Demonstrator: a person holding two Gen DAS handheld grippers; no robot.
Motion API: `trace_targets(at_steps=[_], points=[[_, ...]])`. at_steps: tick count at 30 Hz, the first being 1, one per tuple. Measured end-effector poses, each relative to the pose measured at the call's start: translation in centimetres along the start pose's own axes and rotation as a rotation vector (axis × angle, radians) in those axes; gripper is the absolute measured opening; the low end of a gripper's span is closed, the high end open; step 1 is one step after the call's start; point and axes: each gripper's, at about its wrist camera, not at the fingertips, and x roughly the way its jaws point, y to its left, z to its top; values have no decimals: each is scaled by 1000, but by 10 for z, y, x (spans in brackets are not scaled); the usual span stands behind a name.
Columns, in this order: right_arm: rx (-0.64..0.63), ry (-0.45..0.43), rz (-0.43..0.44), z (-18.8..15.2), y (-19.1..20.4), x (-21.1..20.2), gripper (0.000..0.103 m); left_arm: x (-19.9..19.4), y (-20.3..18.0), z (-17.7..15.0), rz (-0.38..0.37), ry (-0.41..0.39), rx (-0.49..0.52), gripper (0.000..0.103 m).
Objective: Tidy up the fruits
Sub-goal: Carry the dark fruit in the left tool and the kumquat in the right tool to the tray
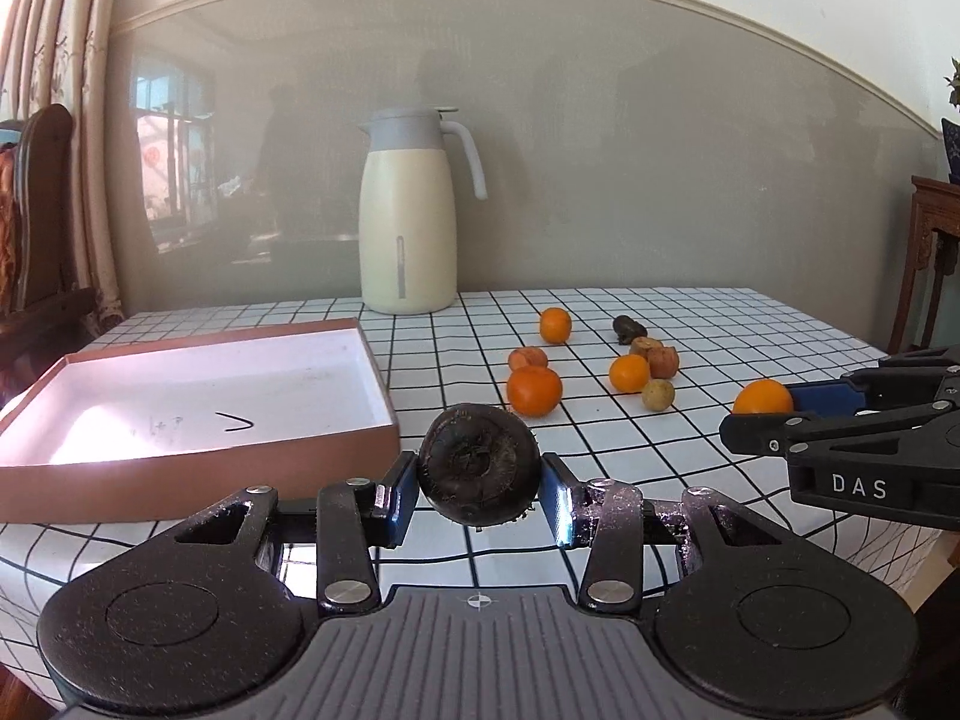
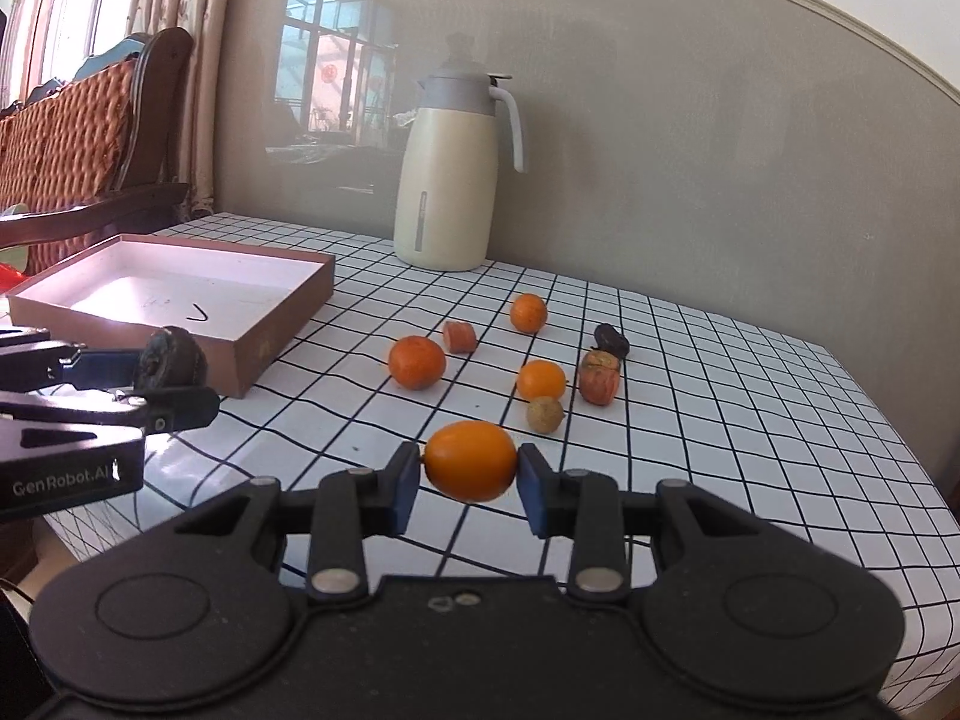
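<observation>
Left tongs (image 1: 478,474) were clamped on a dark fruit (image 1: 478,463), box (image 1: 198,462) just ahead-left of them. Right tongs (image 2: 468,471) pinched a kumquat (image 2: 470,459) tight, the loose fruit (image 2: 416,362) lying ahead on the table (image 2: 750,420).

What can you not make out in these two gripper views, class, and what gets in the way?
- Box near corner: left wrist view, hidden behind the left gripper and its dark fruit.
- Small scribble beside the inked mark inside the box: both views, too faint.
- Right gripper body: left wrist view, cut by the right edge.
- Orange fruit underside: faces away.
</observation>
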Motion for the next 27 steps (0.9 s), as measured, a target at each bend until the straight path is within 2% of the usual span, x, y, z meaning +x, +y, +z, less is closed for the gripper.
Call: trace_targets(at_steps=[14,27], points=[[-86,-39,140,18,59,-15,27,-45,63,-6,138,-42,-71,44],[-152,-103,258,52,107,-3,27,-61,129,-1,291,-74,-105,44]])
